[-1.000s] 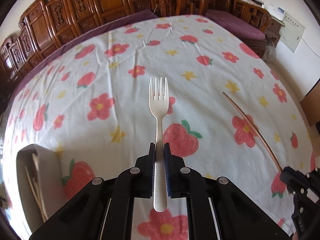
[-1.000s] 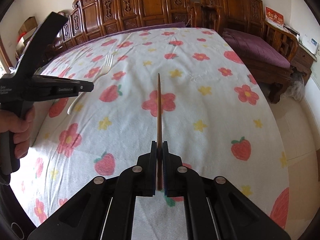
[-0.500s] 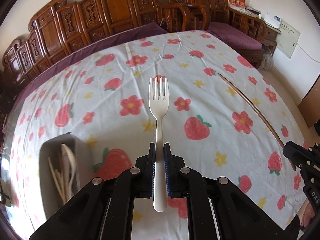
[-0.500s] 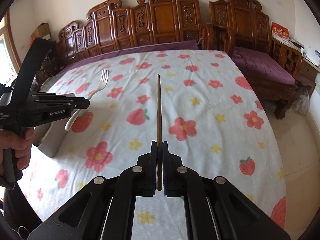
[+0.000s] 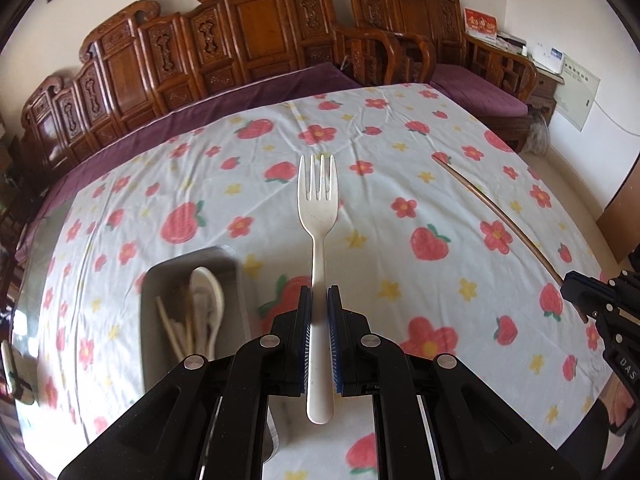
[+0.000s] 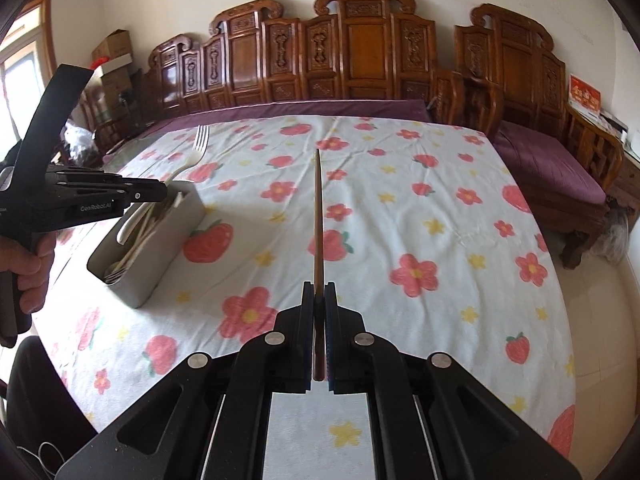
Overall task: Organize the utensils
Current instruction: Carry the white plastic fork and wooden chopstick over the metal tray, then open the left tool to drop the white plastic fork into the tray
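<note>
While the left gripper (image 5: 318, 300) clenched the handle of a cream plastic fork (image 5: 318, 204), the tines pointed straight ahead and the handle's rounded end stuck out behind the blue pads. The fork hung in the air above the flowered tablecloth (image 5: 400, 184), touching nothing but the pads. Just below and to the left of that gripper stood a grey utensil bin (image 5: 232, 272), open at the top, with a white spoon (image 5: 208, 292) and several pale chopsticks (image 5: 172, 328) lying inside it; the bin's near wall was partly hidden behind the gripper's black frame. In the right wrist view the same bin (image 6: 168, 248) sat near the cloth's left edge, with the left gripper (image 6: 160, 194) held over its far end by a hand (image 6: 28, 268).

The right gripper (image 6: 319, 300) was closed tight on a thin brown chopstick (image 6: 317, 216), which ran forward from between the pads, its tip lifted clear of the cloth. From the left wrist view the chopstick (image 5: 500, 216) slanted across the right side of the table up from the right gripper (image 5: 568, 290).

Ahead of both grippers the cloth lay bare across the middle and far side. Its far edge met a purple cushion (image 6: 320, 108) in front of a carved wooden bench (image 6: 360, 48); its right edge dropped off toward a pale floor (image 6: 592, 320) and a second wooden seat (image 6: 560, 168).
</note>
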Available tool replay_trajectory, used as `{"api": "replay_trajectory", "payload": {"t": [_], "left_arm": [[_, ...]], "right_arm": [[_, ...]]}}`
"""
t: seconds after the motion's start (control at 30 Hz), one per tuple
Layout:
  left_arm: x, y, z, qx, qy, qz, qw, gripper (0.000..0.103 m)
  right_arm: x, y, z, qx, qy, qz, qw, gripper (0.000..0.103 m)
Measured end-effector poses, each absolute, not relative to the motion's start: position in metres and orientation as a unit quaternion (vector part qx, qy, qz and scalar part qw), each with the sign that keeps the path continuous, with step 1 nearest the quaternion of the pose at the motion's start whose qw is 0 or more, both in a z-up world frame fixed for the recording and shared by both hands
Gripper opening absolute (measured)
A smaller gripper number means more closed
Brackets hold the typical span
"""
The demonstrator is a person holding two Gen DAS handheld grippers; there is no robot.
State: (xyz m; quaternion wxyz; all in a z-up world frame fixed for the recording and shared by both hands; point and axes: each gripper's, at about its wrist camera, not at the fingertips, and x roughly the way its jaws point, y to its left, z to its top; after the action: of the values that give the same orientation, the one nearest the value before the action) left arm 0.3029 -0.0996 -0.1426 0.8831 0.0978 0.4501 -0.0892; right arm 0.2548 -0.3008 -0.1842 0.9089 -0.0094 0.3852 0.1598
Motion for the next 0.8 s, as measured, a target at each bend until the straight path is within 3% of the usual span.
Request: {"api": "replay_trajectory", "payload": {"t": [0.8], "left_arm": [[0.297, 0.003, -0.177, 0.061, 0.478, -0.02, 0.876, 0.008]], "right_arm": [[0.22, -0.217, -0.168, -0.039, 0.371, 0.229, 0.899, 0.006]]}}
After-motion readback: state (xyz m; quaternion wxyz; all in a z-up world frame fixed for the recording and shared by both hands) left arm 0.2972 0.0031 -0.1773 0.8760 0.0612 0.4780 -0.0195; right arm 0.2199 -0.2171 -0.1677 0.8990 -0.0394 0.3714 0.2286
